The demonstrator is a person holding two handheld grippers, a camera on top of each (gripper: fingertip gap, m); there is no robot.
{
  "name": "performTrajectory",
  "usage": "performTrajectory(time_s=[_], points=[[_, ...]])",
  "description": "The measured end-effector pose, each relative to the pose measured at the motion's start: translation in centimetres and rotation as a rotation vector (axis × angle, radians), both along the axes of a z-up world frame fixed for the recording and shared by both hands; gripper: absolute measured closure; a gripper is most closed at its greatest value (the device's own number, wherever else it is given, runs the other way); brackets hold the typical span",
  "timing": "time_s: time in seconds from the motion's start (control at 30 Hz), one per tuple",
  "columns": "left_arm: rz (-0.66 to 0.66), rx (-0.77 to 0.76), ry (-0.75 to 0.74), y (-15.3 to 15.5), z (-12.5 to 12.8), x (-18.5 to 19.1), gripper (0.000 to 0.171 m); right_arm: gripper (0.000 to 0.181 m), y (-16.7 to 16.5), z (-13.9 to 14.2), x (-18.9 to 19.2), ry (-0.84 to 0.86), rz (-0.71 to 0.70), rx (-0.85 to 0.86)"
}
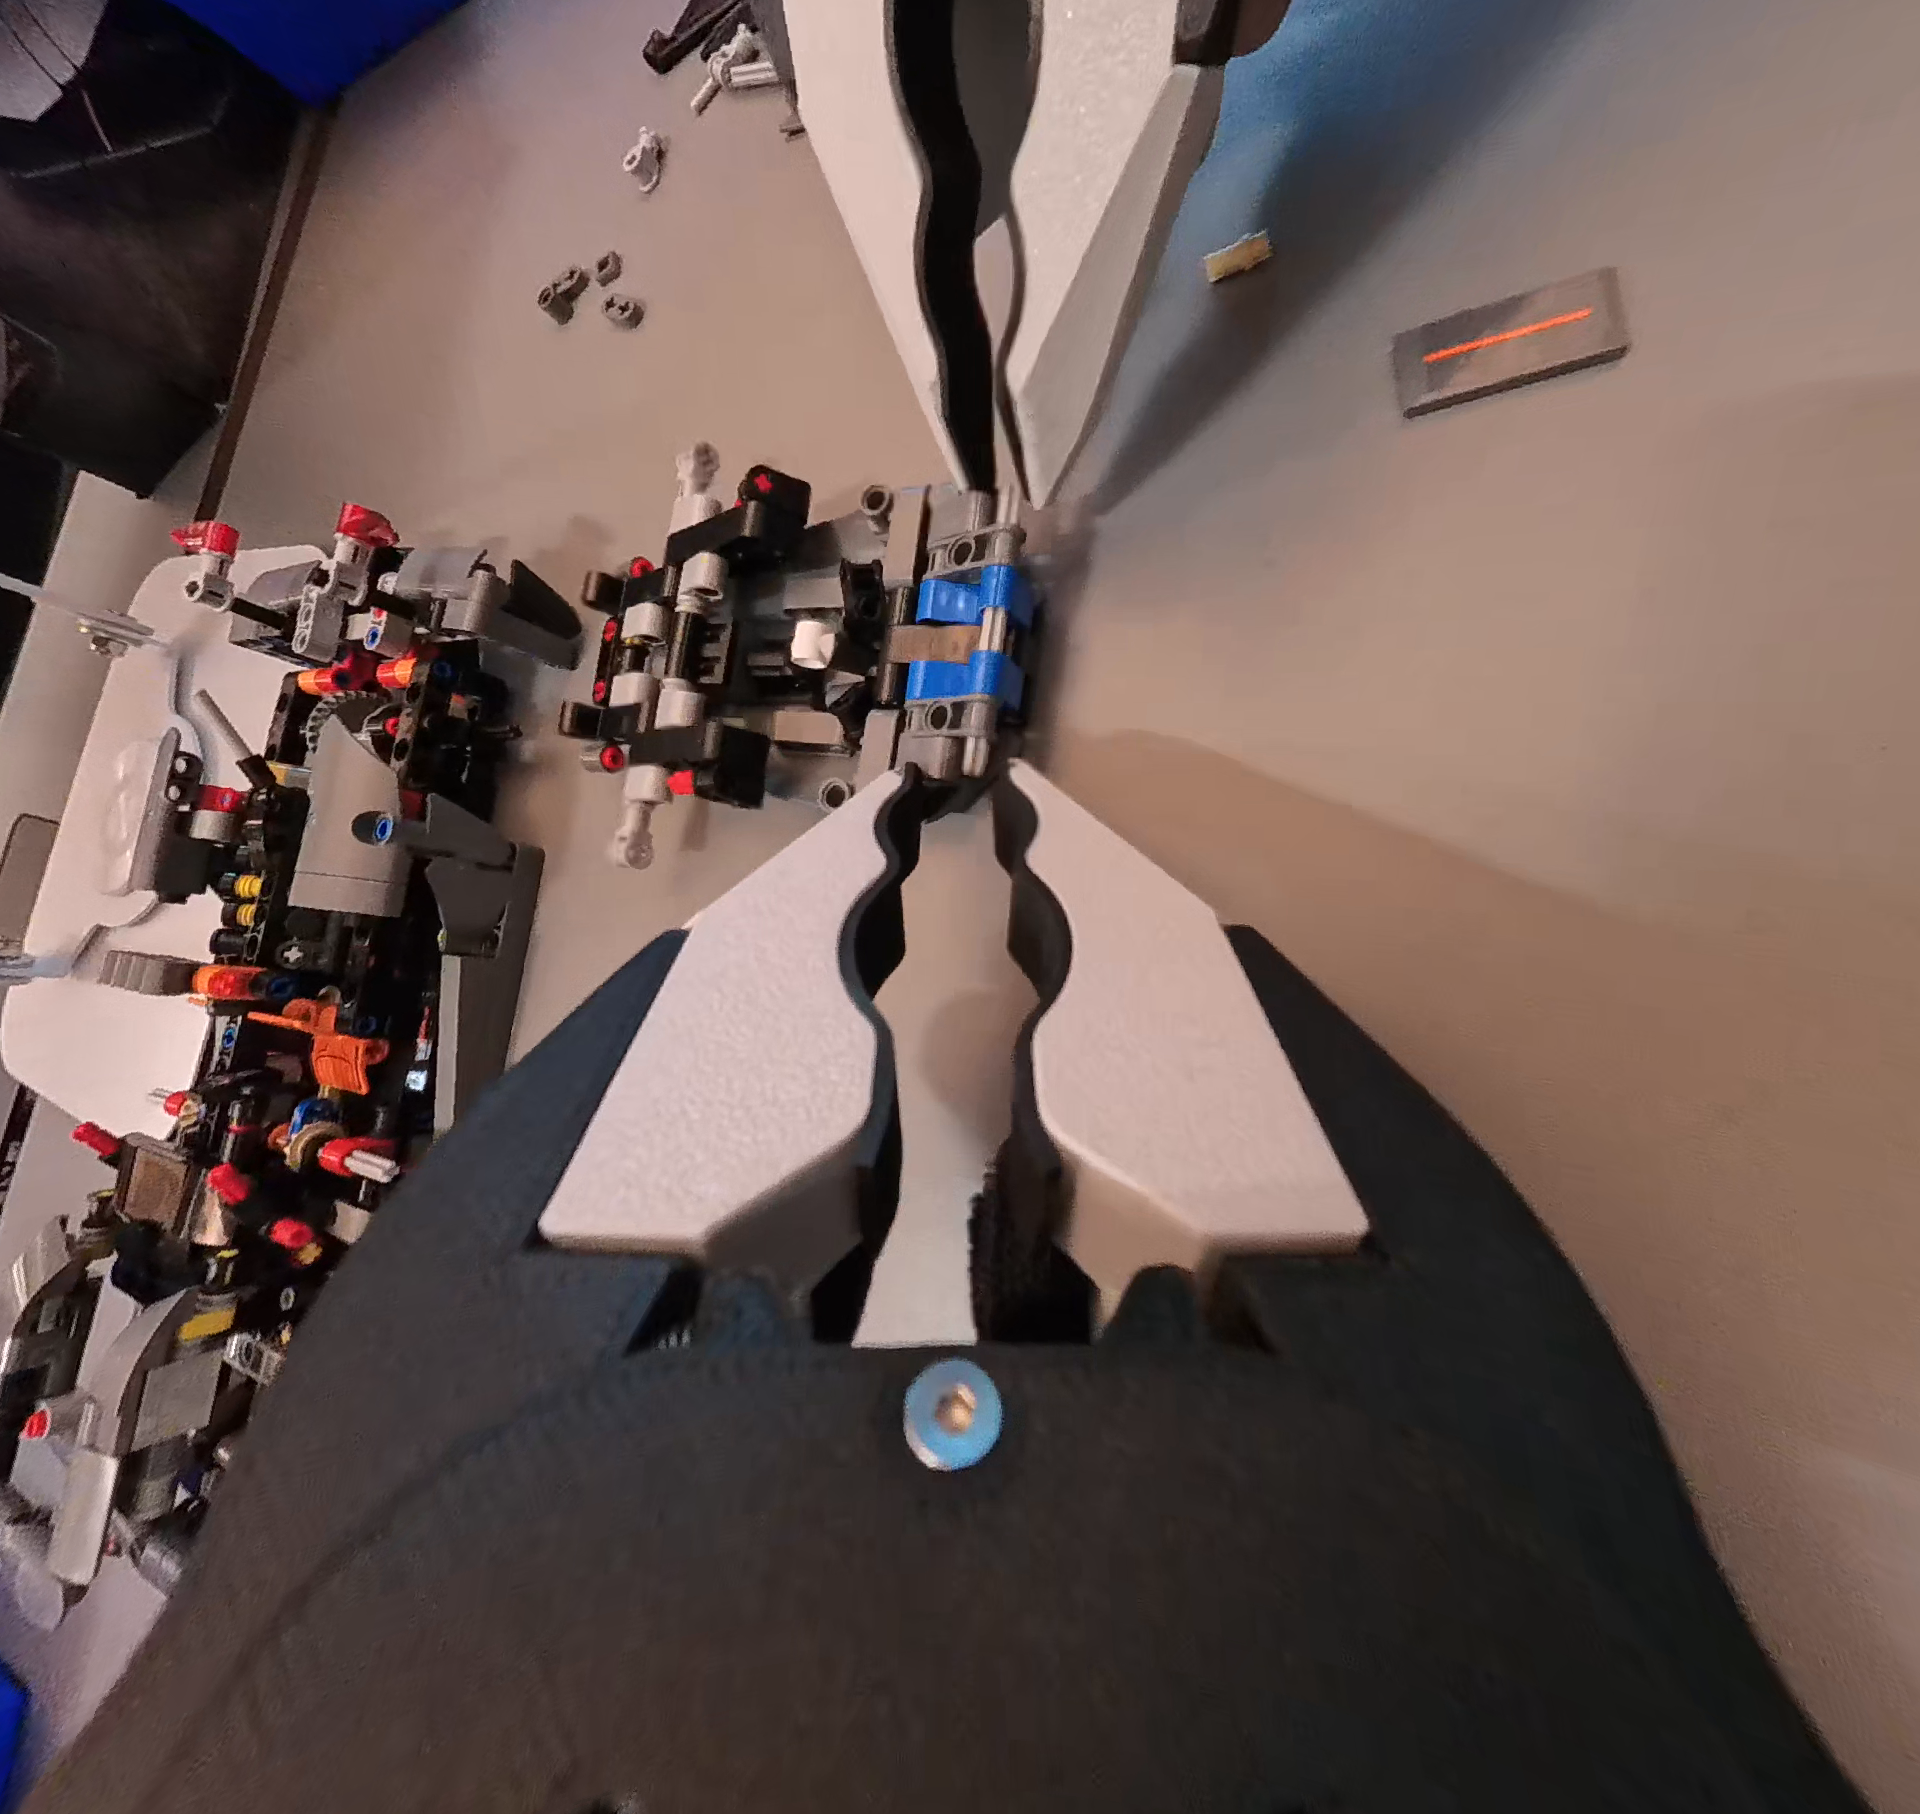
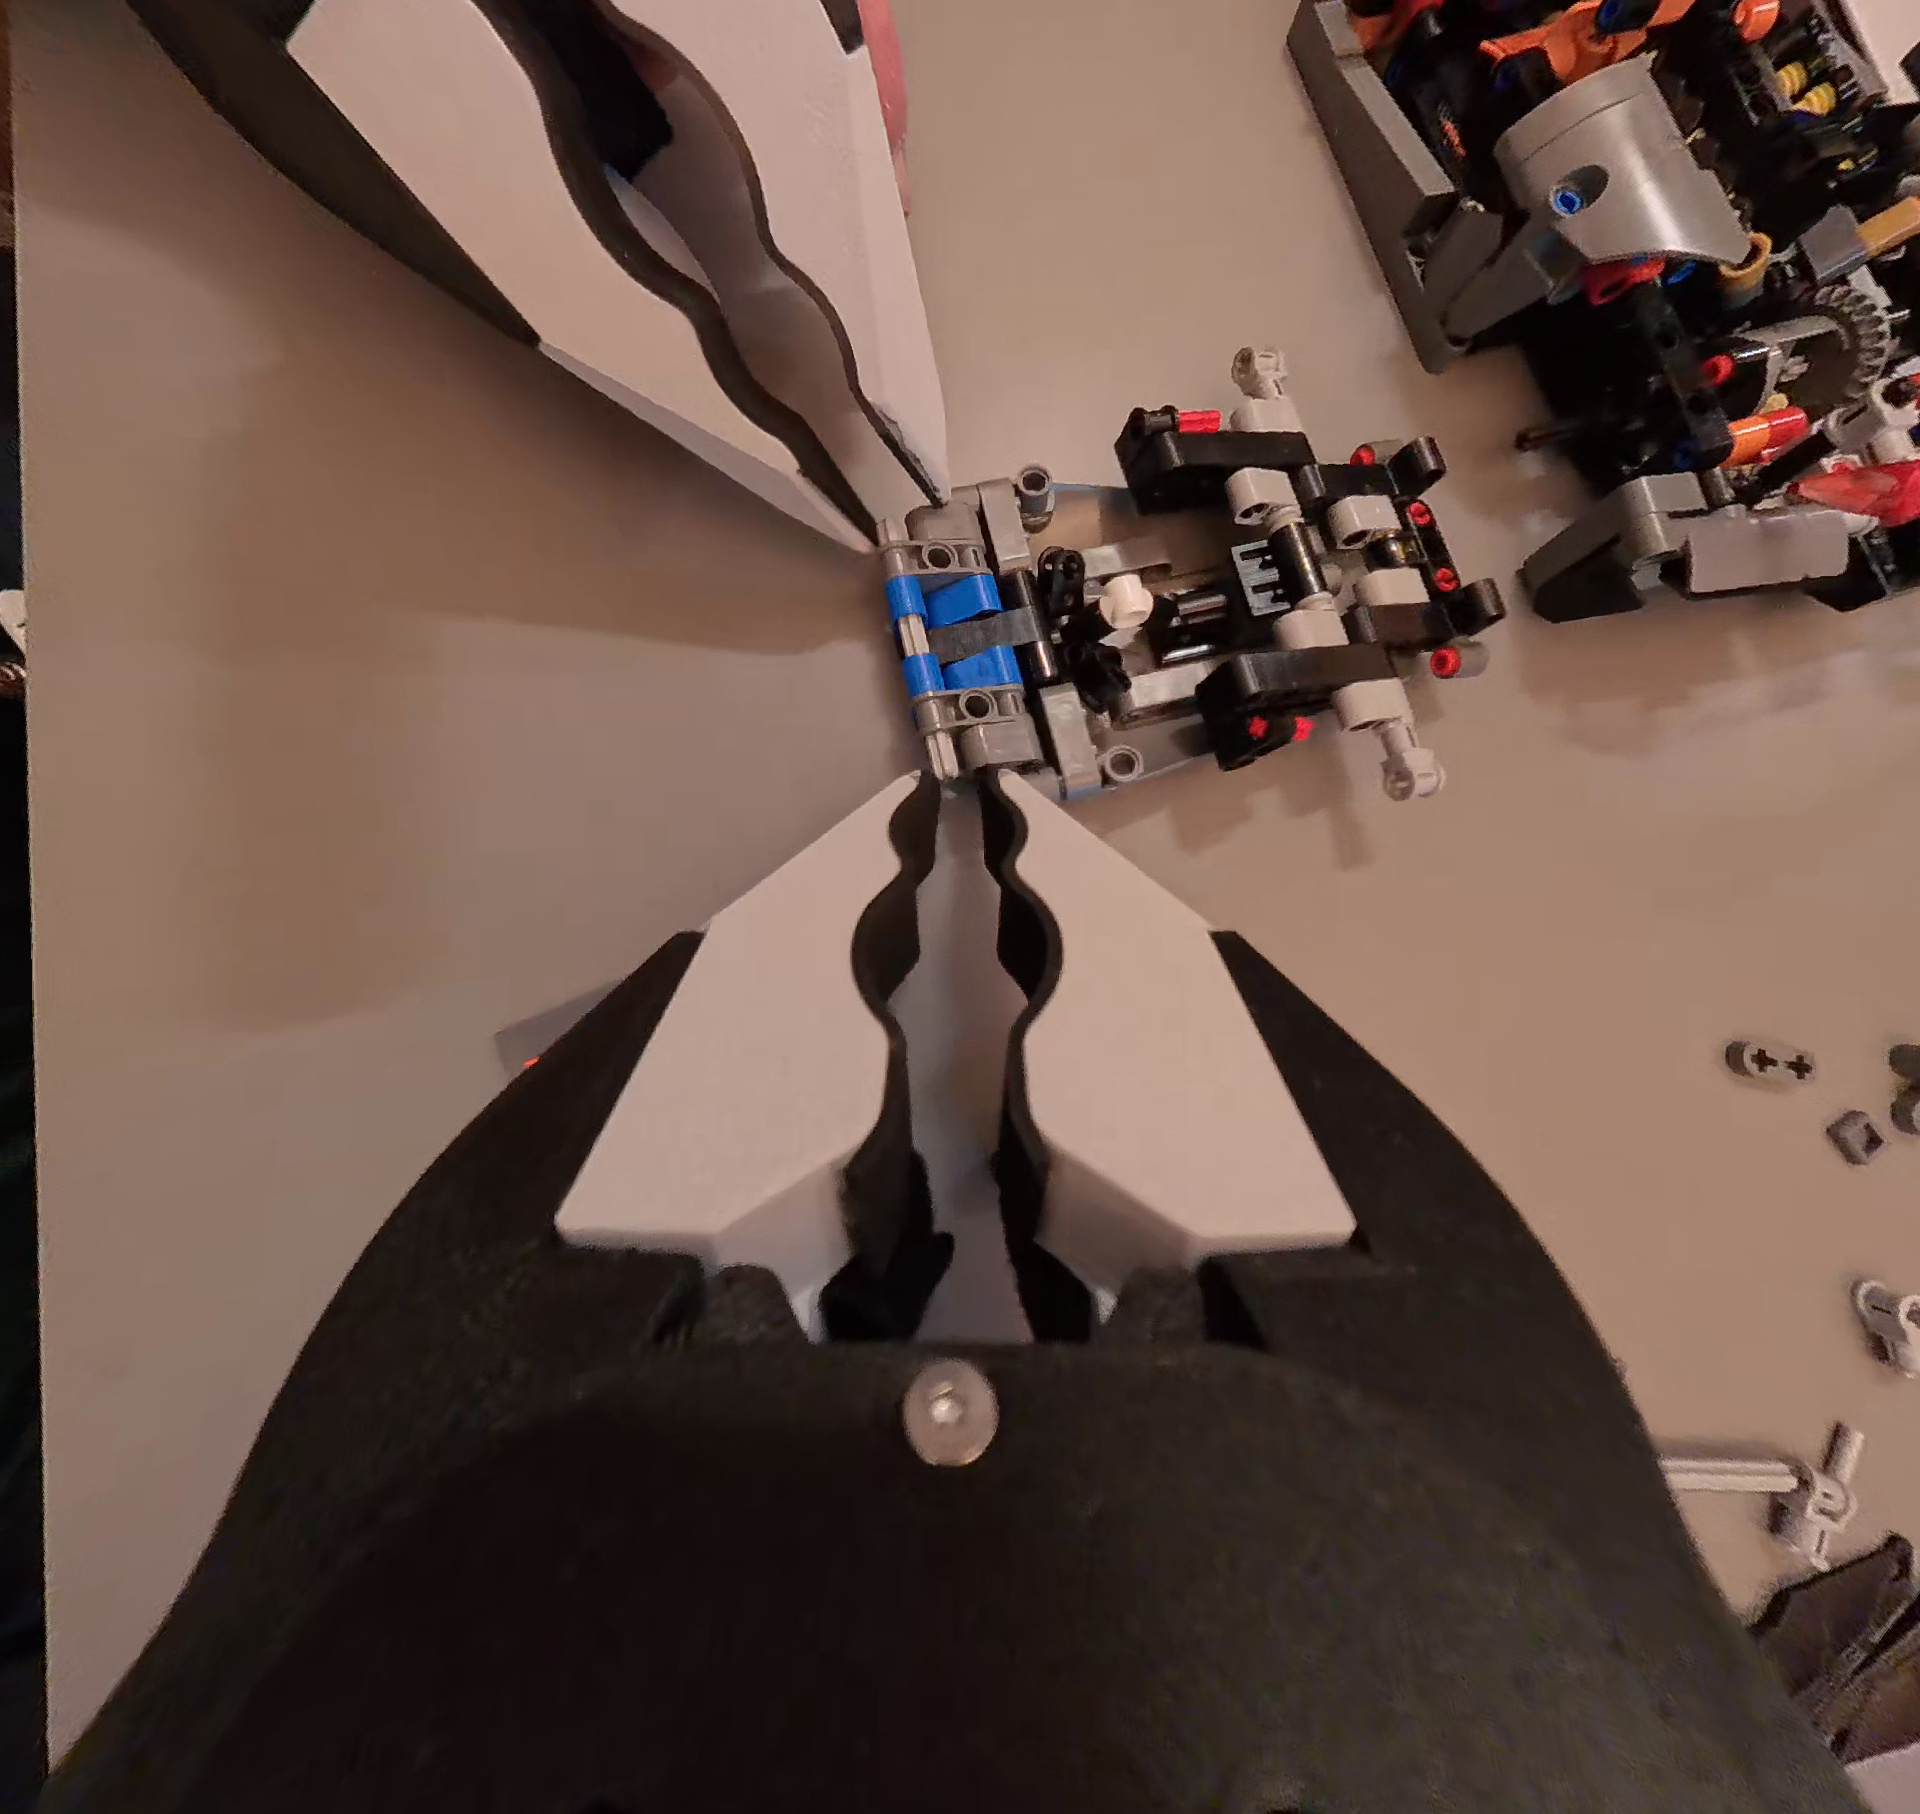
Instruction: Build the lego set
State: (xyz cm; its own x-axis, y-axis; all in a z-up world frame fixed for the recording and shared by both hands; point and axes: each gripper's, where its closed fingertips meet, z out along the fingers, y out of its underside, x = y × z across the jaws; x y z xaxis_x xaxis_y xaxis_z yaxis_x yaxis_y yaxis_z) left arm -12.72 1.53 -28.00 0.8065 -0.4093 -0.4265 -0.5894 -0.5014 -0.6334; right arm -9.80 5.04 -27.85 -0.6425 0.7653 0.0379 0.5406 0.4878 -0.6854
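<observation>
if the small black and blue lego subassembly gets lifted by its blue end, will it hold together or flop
The small subassembly would probably lift as one fairly stiff unit, since its beams look pinned together. Held only at the blue end between the left gripper and right gripper, the longer black end may sag. The protruding grey pins could snag.

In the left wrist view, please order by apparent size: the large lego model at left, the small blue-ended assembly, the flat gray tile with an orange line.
1. large lego model
2. small blue-ended assembly
3. flat gray tile
</observation>
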Motion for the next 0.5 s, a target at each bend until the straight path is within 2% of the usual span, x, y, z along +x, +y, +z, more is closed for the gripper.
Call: performTrajectory(time_s=[0.33,0.5], points=[[0.008,0.048,0.006,-0.3,0.4,-0.8,0.163,0.176,-0.6,0.4,-0.6,-0.021,-0.037,-0.032],[-0.015,0.024,-0.001,-1.1,0.1,-1.1,0.163,0.178,-1.8,0.4,-0.5,-0.028,-0.039,-0.044]])
